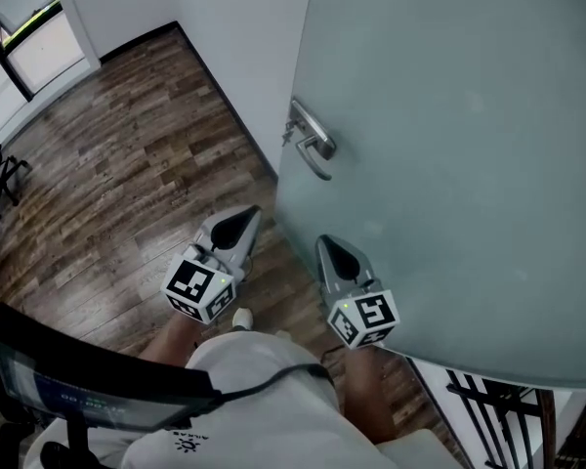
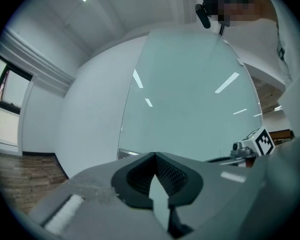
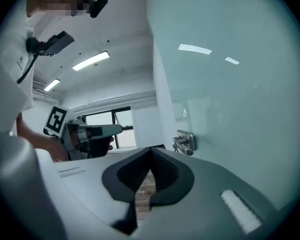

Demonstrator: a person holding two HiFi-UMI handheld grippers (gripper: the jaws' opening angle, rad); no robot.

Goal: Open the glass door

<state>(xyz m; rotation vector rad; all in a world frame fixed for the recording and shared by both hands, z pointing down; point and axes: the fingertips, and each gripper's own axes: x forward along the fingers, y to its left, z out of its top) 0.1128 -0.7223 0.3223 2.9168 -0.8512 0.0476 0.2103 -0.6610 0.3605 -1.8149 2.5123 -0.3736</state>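
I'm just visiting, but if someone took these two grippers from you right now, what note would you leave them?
Left gripper: shut, empty, over the floor beside the door's edge.
Right gripper: shut, empty, near the glass door, below its handle.
Neither touches the handle.
Done: nothing visible. Left: take the handle, likely with the right gripper, and swing the door open.

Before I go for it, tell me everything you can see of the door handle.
The door handle is a silver metal lever on a small plate, fixed near the edge of the frosted glass door, on the near side. Its end curves back toward the glass. Nothing touches it.
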